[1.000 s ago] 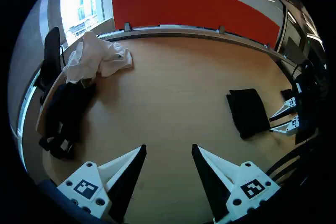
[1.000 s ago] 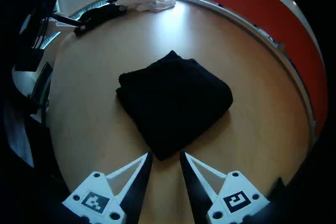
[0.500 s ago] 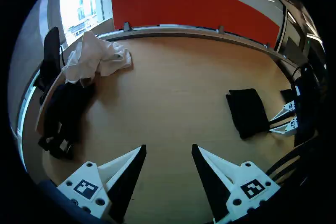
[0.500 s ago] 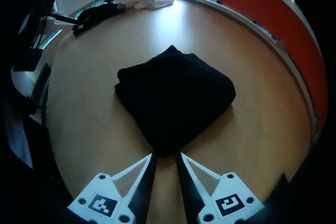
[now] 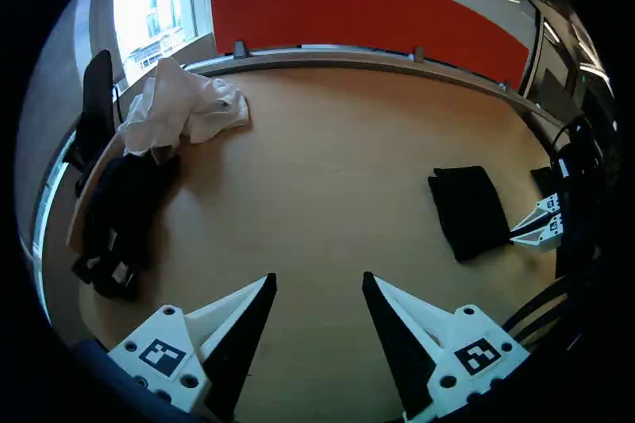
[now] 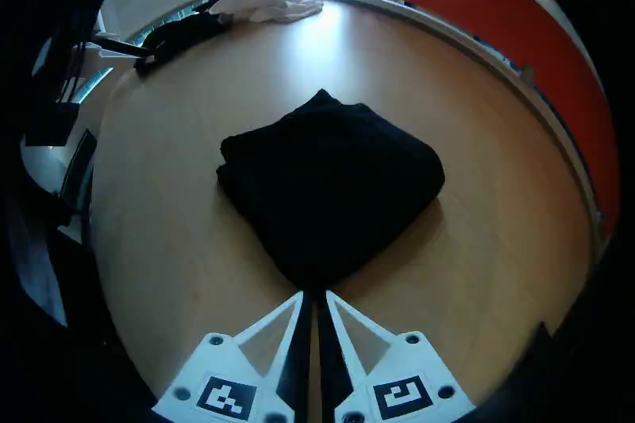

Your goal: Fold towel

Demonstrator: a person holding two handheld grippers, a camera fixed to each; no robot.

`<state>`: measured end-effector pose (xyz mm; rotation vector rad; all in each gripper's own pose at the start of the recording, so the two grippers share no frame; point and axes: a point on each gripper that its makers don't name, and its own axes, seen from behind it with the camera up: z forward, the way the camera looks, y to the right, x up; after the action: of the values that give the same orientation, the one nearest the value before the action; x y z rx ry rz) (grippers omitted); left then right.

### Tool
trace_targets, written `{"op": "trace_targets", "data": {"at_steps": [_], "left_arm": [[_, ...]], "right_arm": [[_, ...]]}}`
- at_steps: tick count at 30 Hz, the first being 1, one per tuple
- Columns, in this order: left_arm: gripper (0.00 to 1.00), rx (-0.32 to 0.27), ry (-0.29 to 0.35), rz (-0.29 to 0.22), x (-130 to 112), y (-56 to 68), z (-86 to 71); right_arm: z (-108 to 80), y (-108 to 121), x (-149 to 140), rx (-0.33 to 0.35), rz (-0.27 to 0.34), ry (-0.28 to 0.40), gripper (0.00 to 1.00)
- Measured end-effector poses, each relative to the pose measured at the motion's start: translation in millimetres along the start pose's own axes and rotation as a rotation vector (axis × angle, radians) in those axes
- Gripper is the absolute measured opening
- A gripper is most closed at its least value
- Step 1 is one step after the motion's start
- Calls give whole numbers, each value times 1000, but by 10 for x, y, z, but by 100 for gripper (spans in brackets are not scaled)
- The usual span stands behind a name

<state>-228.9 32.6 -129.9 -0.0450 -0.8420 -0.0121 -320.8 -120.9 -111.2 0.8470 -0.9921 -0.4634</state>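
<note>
The right gripper point(image 6: 317, 296) is reaching in from 6 o'clock in the right gripper view. Its 2 fingers are pressing almost together, with a thin sliver between them, and their tips are pinching the nearest corner of the black folded towel point(image 6: 333, 185). The towel is lying flat as a thick square-ish bundle at the middle of the wooden table point(image 6: 476, 209), with 1 corner pointing toward 12 o'clock.

In the left gripper view the left gripper point(image 5: 317, 284) is hovering over bare tabletop at 6 o'clock. Its 2 fingers are standing wide apart and are holding nothing. From here the towel is sitting well away at 3 o'clock, and the right gripper is meeting its outer edge from the right.

A crumpled white cloth point(image 5: 182, 105) is lying in a heap at 10 o'clock near the table's far edge. Just beside it, a dark bundle point(image 5: 119, 217) is draping over the table's rim at 9 o'clock. A black chair point(image 5: 97, 105) is standing beyond that rim. A red partition point(image 5: 365, 14) is running along the table's far side at 12 o'clock, and a bright window point(image 5: 151, 10) is showing at 11 o'clock.
</note>
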Motion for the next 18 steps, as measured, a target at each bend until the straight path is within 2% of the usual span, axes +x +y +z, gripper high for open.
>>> {"op": "trace_targets", "data": {"at_steps": [9,18], "left_arm": [[80,-8,-1,5,-19,18,13],[80,-17,14,16,39,34,8]], "right_arm": [[-101,56,182,-28,-9,51,4],[-361,149,588,-74,-34,144,4]]}}
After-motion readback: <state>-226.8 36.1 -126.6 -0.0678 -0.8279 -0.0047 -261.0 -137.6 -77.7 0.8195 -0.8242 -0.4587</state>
